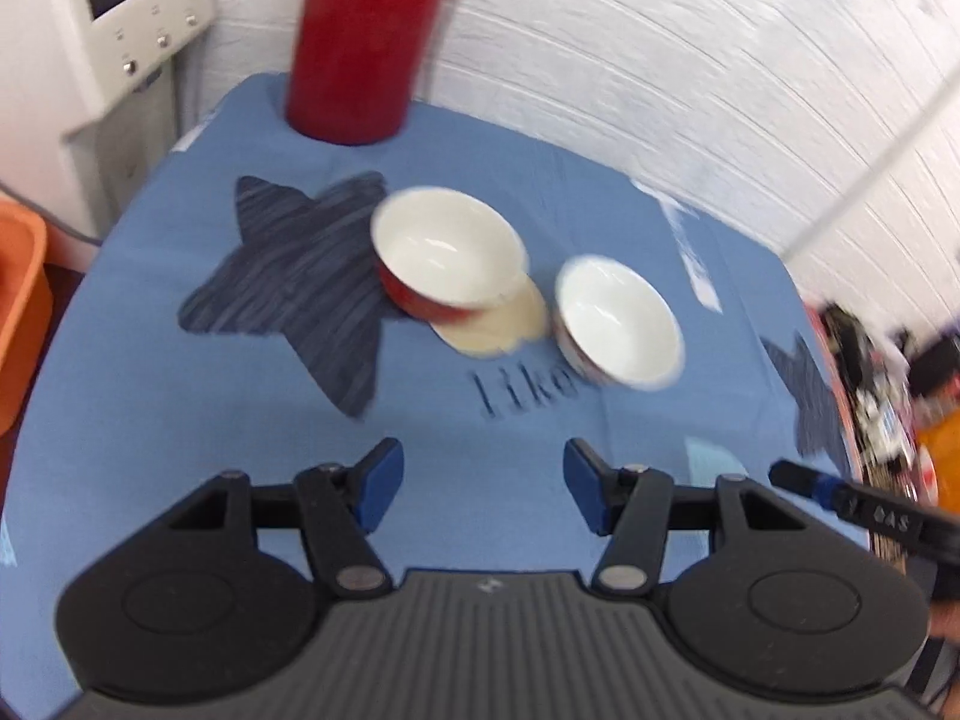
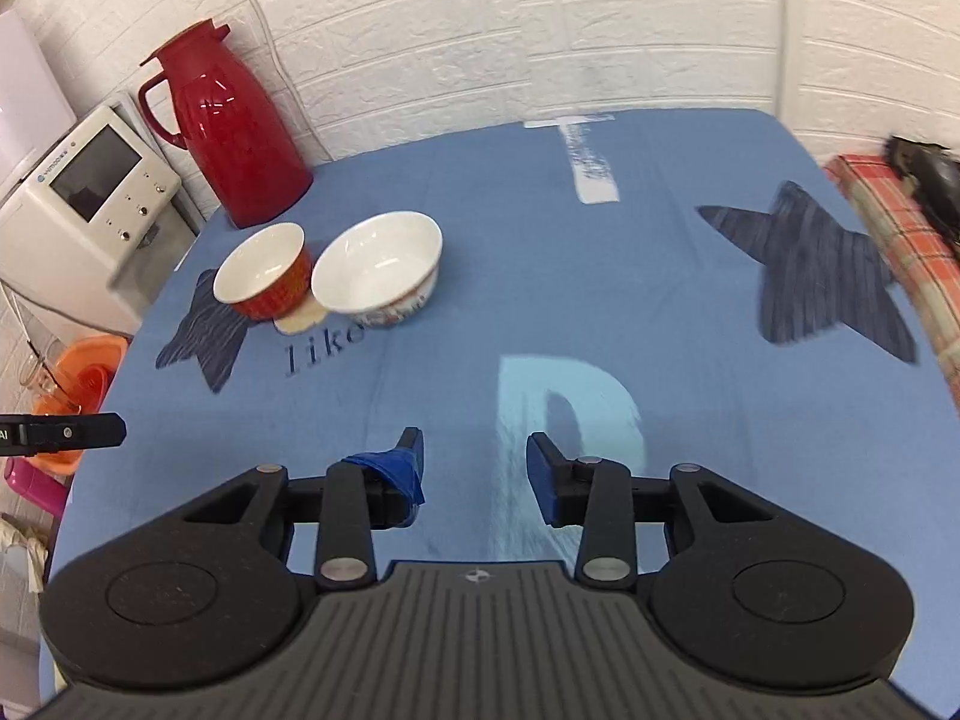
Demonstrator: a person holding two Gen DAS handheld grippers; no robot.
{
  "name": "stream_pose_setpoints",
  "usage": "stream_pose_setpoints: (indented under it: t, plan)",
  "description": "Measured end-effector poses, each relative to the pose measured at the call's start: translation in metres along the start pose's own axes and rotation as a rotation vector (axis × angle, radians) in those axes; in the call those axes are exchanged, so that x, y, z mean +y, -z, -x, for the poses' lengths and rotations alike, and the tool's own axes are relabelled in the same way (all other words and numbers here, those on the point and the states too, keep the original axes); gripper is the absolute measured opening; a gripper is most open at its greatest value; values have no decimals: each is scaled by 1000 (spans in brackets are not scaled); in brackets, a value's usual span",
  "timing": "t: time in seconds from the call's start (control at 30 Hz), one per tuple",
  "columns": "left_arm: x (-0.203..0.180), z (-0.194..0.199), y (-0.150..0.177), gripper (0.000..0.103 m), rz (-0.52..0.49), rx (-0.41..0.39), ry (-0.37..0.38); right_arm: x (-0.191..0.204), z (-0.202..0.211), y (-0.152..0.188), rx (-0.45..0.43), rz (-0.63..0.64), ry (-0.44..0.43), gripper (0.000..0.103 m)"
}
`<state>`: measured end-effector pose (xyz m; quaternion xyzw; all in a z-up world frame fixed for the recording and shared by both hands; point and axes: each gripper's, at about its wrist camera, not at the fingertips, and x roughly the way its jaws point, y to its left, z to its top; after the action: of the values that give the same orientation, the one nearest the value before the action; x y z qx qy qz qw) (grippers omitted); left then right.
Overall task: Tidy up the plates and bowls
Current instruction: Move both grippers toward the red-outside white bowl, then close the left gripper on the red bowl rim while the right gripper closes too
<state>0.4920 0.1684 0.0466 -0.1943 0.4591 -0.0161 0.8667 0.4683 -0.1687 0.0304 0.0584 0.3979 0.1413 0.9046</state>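
A red bowl with a white inside (image 1: 447, 252) (image 2: 262, 272) and a white patterned bowl (image 1: 618, 321) (image 2: 378, 270) stand side by side on the blue tablecloth (image 1: 180, 420) (image 2: 600, 312). Both are upright and empty. A small cream plate or patch (image 1: 498, 327) (image 2: 298, 319) lies flat between them, partly under the red bowl. My left gripper (image 1: 483, 480) is open and empty, hovering short of the bowls. My right gripper (image 2: 474, 462) is open and empty, to the right of the bowls and nearer the front. Its tip (image 1: 798, 477) shows in the left wrist view.
A tall red thermos jug (image 1: 366, 36) (image 2: 231, 120) stands at the table's back left, behind the bowls. A white appliance (image 2: 84, 204) and an orange tub (image 2: 78, 384) sit off the left edge. A plaid-covered item (image 2: 900, 240) lies off the right edge. A white brick wall is behind.
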Motion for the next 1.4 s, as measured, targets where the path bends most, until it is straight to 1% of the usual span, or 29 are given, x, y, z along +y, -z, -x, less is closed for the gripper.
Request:
stream_pose_setpoints:
  t: [0.07, 0.17, 0.27, 0.4, 0.5, 0.57, 0.63, 0.67, 0.7, 0.83, 0.93, 1.0, 1.07, 1.1, 1.13, 1.17, 1.2, 1.23, 1.27, 1.33, 1.4]
  plan:
    - [7, -16, -21, 58, 12, 3, -33, 4, -19, -16, 4, -14, -17, 22]
    - [17, -43, -48, 58, 29, 18, -78, 18, -45, -39, 3, -23, -70, 22]
    - [22, -67, -65, 58, 39, 32, -100, 44, -69, -60, -7, 23, -119, 23]
    - [29, -92, -82, 58, 64, 42, -99, 85, -105, -81, -12, 114, -155, 24]
    - [31, -108, -88, 58, 43, 38, -133, 106, -138, -92, 8, 174, -140, 24]
    - [35, -119, -90, 58, 44, 51, -134, 116, -160, -97, 22, 226, -121, 25]
    - [40, -129, -91, 58, 55, 63, -127, 124, -179, -100, 61, 268, -81, 25]
    - [41, -133, -91, 58, 48, 62, -132, 126, -187, -101, 67, 277, -53, 25]
    - [42, -137, -91, 58, 42, 62, -139, 126, -192, -101, 71, 283, -42, 25]
    - [51, -149, -92, 58, 53, 67, -140, 125, -214, -99, 126, 295, -42, 26]
    - [51, -148, -90, 58, 38, 49, -155, 127, -221, -97, 120, 301, -45, 26]
    - [53, -149, -90, 55, 33, 46, -157, 130, -223, -98, 127, 311, -41, 27]
    - [53, -148, -89, 38, 24, 47, -140, 131, -227, -98, 129, 305, -50, 28]
    - [53, -148, -89, 32, 25, 52, -120, 131, -228, -97, 127, 299, -58, 28]
    - [54, -149, -89, 14, 30, 62, -89, 130, -228, -96, 123, 289, -75, 28]
    - [54, -149, -89, 4, 42, 79, -55, 129, -229, -95, 127, 275, -99, 22]
    - [52, -149, -88, 4, 41, 76, -74, 128, -231, -94, 135, 257, -122, 21]
    - [50, -148, -88, 2, 32, 75, -86, 128, -232, -92, 143, 237, -147, 17]
    - [51, -147, -86, 2, 37, 72, -87, 128, -232, -90, 151, 219, -165, 12]
    - [56, -144, -87, 2, 66, 80, -70, 134, -230, -87, 136, 231, -151, 10]
    - [57, -138, -86, 2, 69, 81, -62, 137, -227, -87, 146, 222, -162, 9]
